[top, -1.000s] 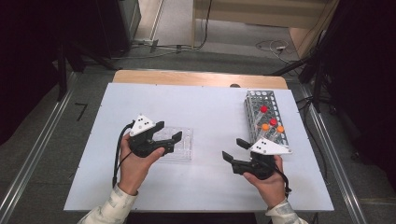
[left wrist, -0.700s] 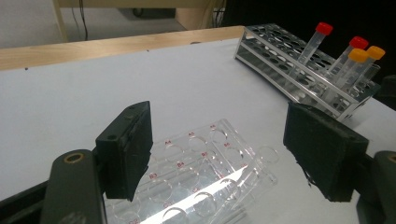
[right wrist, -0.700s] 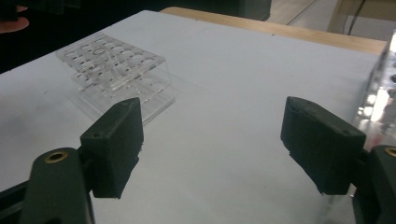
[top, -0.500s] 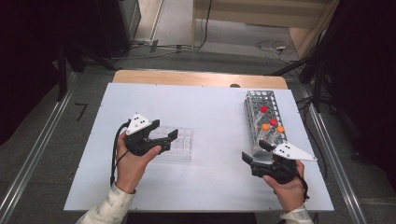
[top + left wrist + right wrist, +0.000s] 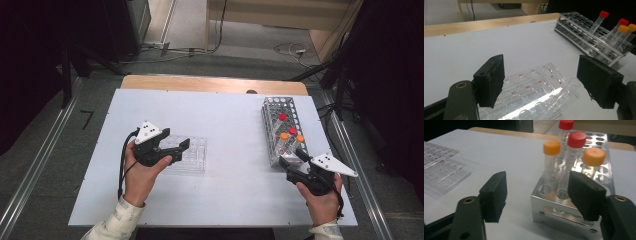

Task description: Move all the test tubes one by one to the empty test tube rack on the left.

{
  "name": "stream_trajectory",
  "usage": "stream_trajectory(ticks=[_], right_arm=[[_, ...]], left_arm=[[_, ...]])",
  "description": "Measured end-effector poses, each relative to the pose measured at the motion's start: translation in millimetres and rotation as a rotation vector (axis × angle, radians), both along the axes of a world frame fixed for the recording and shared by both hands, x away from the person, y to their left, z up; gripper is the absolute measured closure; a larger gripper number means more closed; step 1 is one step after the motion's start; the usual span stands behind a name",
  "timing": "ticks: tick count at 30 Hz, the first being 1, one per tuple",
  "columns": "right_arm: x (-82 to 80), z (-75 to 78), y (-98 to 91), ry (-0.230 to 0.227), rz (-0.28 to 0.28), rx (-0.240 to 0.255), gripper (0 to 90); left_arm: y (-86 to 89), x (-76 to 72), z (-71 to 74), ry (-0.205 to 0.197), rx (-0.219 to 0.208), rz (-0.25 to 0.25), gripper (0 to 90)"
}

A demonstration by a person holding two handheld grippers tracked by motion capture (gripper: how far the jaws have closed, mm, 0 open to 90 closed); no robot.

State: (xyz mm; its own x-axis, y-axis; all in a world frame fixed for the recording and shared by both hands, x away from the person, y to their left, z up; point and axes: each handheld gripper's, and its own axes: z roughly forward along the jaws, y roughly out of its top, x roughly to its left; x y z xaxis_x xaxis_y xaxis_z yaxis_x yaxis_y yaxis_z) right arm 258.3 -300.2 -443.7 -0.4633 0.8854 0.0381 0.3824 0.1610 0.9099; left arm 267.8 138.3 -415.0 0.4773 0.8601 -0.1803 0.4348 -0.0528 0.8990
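In the high view the left gripper (image 5: pixel 180 151) hovers with its fingers spread over the near-left end of a clear well plate (image 5: pixel 192 155) lying flat on the counter (image 5: pixel 225 115). The right gripper (image 5: pixel 291 157) points its spread fingers at the near end of a metal tube rack (image 5: pixel 277 107). There is one plate, one rack, and four capped tubes: two red (image 5: pixel 282 117) and two orange (image 5: pixel 284 135). In the left gripper view the well plate (image 5: pixel 531 82) lies between and just below the fingers (image 5: pixel 491 80), with a gap at each pad, so nothing is pinched. The plate looks light, stiff and slick, probably brittle at the corners; its long side walls seem the safest place to take hold. The tube rack (image 5: pixel 574 27) stands well beyond the fingertips. In the right gripper view the right gripper (image 5: pixel 539 192) has just been closing its fingers, yet they are apart. The rack's (image 5: pixel 564 215) near corner shows between them, with no pad pressing on it. The four tubes rise just past the fingertips, the nearest orange cap (image 5: pixel 594 156) above the right-hand finger (image 5: pixel 586 195). The tubes look light, smooth and round, so they would likely slip or tilt; a grip just under the cap seems best. The rack looks rigid and the heaviest piece.
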Motion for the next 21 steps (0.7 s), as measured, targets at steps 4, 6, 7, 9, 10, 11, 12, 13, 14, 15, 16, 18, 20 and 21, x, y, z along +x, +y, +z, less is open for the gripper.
stream_trajectory(ticks=[4,6,7,9,10,11,12,13,14,15,16,18,20,21], right_arm=[[6.0,-5.3,-6.0,0.011,-0.038,0.005,44.4],[9.6,-7.9,-7.7,0.013,-0.056,-0.002,48.2],[11.5,-9.0,-8.1,0.015,-0.057,-0.006,49.5],[15.1,-11.3,-7.8,0.015,-0.069,-0.020,51.7],[16.7,-12.2,-7.6,0.019,-0.072,-0.020,53.2],[18.5,-13.1,-7.2,0.018,-0.071,-0.024,54.2],[19.6,-13.9,-6.3,0.017,-0.078,-0.033,55.1],[21.6,-15.1,-5.6,0.016,-0.089,-0.042,58.9],[21.6,-15.1,-5.6,0.016,-0.089,-0.042,58.9],[22.6,-15.6,-5.7,0.017,-0.092,-0.042,60.1],[23.6,-16.3,-6.3,0.019,-0.096,-0.044,61.2],[25.0,-17.4,-7.3,0.026,-0.098,-0.034,63.4],[25.7,-17.8,-7.6,0.026,-0.101,-0.036,64.5],[25.8,-17.8,-7.5,0.025,-0.101,-0.035,65.2]], left_arm=[[-0.7,0.1,-0.4,-0.001,-0.001,0.002,23.0],[-0.9,0.0,-0.3,-0.001,-0.001,0.003,23.0],[-1.0,0.0,-0.2,-0.001,0.001,0.004,23.0],[-1.5,0.1,-0.5,-0.001,0.001,0.003,23.0],[-1.8,0.2,-0.6,-0.001,0.001,0.003,23.0],[-2.0,0.2,-0.8,-0.001,0.002,0.002,23.0],[-2.1,0.2,-1.0,0.000,0.002,-0.001,23.0],[-2.5,0.1,-1.2,0.002,0.003,-0.003,23.4],[-2.7,0.1,-1.3,0.002,0.005,-0.005,23.4],[-3.1,0.0,-1.4,0.001,0.005,-0.004,23.4],[-3.4,-0.1,-1.4,0.000,0.004,-0.004,23.5],[-3.4,-0.1,-1.4,0.000,0.005,-0.004,23.6],[-3.4,-0.1,-1.5,0.001,0.005,-0.003,23.6],[-3.5,-0.1,-1.5,0.000,0.003,-0.004,23.6]])
